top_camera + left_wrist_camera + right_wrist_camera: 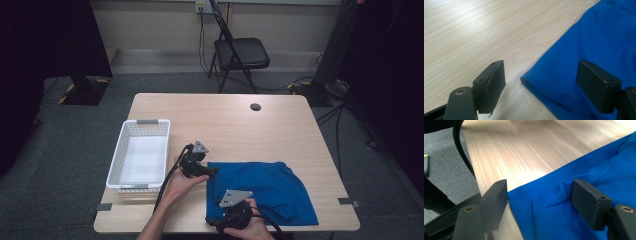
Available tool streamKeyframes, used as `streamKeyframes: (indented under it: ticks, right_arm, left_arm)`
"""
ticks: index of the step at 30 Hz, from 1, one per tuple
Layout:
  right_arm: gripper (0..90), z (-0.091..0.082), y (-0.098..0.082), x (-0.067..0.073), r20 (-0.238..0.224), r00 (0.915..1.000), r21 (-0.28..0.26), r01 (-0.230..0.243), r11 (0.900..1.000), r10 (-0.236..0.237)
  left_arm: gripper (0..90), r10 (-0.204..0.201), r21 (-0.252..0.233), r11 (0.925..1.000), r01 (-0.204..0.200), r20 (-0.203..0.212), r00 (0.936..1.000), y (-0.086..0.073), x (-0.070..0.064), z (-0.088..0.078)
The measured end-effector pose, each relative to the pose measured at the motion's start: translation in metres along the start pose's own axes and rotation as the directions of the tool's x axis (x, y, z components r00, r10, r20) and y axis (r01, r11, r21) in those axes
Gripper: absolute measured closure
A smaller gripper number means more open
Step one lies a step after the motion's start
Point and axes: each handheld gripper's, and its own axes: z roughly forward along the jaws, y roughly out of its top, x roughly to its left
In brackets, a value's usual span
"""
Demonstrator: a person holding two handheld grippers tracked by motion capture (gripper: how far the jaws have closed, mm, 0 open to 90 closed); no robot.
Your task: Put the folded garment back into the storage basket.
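Note:
A blue cloth (pixel 265 190) lies spread on the near right part of the wooden table (pixel 225 120). My left gripper (pixel 210 171) is at the cloth's far left corner. In the left gripper view its jaws (pixel 541 68) stand open, low over the table, with the rounded cloth corner (pixel 564 80) between them and not pressed. My right gripper (pixel 214 220) is at the cloth's near left corner, by the table's front edge. Its jaws (pixel 540 188) are also open and straddle the wrinkled cloth corner (pixel 544 205), with a gap on both sides.
A white slatted basket (pixel 146 121) stands at the table's left. A small black round disc (pixel 255 106) sits near the far edge. A folding chair (pixel 240 52) stands beyond the table. A black cable (pixel 461 150) hangs past the table's front edge.

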Motion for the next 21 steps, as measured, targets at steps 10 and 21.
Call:
streamKeyframes:
  ticks: [10, 21]
  right_arm:
    - [38.8, 0.001, 0.000, 0.009, 0.072, 0.9958, 0.024, 0.055, 0.998, -0.056]
    - [76.2, -0.004, -0.003, -0.004, 0.097, 0.9953, -0.012, 0.011, 1.000, -0.010]
  left_arm:
    - [23.5, -0.004, -0.003, 1.0000, 0.004, 0.002, 1.0000, -0.001, -0.001, 0.002]
    - [25.0, -0.019, 0.027, 0.9994, 0.020, -0.018, 0.9997, -0.005, 0.003, 0.006]
